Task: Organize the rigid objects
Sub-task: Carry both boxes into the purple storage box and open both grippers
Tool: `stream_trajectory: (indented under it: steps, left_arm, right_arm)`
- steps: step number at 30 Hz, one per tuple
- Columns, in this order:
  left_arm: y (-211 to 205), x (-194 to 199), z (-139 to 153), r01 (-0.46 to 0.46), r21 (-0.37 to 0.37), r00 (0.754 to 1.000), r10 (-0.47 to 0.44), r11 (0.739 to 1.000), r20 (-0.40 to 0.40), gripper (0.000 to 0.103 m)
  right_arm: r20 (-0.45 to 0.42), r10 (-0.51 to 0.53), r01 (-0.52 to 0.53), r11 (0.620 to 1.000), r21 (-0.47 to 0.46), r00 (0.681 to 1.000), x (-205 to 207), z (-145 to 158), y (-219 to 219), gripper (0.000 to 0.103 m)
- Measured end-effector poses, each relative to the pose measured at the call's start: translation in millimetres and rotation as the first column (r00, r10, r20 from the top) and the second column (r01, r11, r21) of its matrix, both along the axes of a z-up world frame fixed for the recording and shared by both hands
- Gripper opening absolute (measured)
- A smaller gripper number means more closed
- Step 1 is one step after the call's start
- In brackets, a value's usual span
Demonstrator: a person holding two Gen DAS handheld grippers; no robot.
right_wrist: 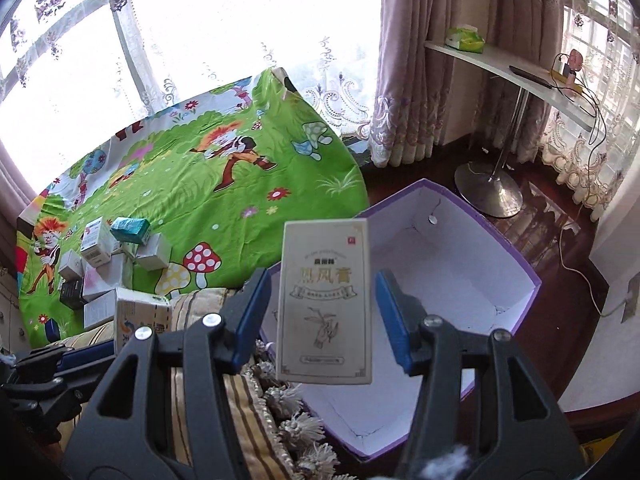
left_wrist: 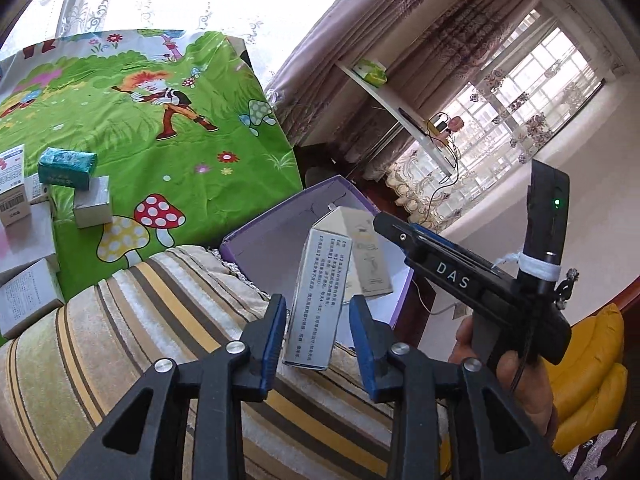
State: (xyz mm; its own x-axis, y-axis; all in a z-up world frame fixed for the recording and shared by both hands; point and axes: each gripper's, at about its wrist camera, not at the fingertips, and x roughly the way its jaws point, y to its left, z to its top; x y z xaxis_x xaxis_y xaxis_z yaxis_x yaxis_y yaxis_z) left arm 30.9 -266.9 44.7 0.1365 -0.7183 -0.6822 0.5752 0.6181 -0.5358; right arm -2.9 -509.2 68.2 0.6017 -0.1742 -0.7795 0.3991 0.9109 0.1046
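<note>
A silver box with printed text (left_wrist: 316,296) hangs between the blue pads of my left gripper (left_wrist: 318,336), with gaps on both sides; the jaws stand open. A cream box with gold lettering (right_wrist: 326,304) hangs between the pads of my right gripper (right_wrist: 324,312), also with gaps; those jaws stand open. Both boxes are over the open purple box with a white inside (right_wrist: 460,276), which also shows in the left wrist view (left_wrist: 280,236). The right gripper shows in the left wrist view (left_wrist: 384,224), its tip beside the cream box (left_wrist: 368,256).
A green cartoon cloth (right_wrist: 240,208) covers a surface with several small boxes at its left (right_wrist: 112,264), also seen in the left wrist view (left_wrist: 68,184). A striped cushion (left_wrist: 160,340) lies below the grippers. A white shelf on a metal stand (right_wrist: 512,68) stands by the curtains.
</note>
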Motion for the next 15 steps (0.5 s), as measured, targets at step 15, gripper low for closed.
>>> stream_trajectory:
  steps: [15]
  left_arm:
    - [63,-8,20,-0.178,-0.049,0.976,0.183,0.983,0.12,0.071]
  right_arm:
    - [0.036,0.047,-0.047,0.999,0.019,0.998,1,6,9,0.076]
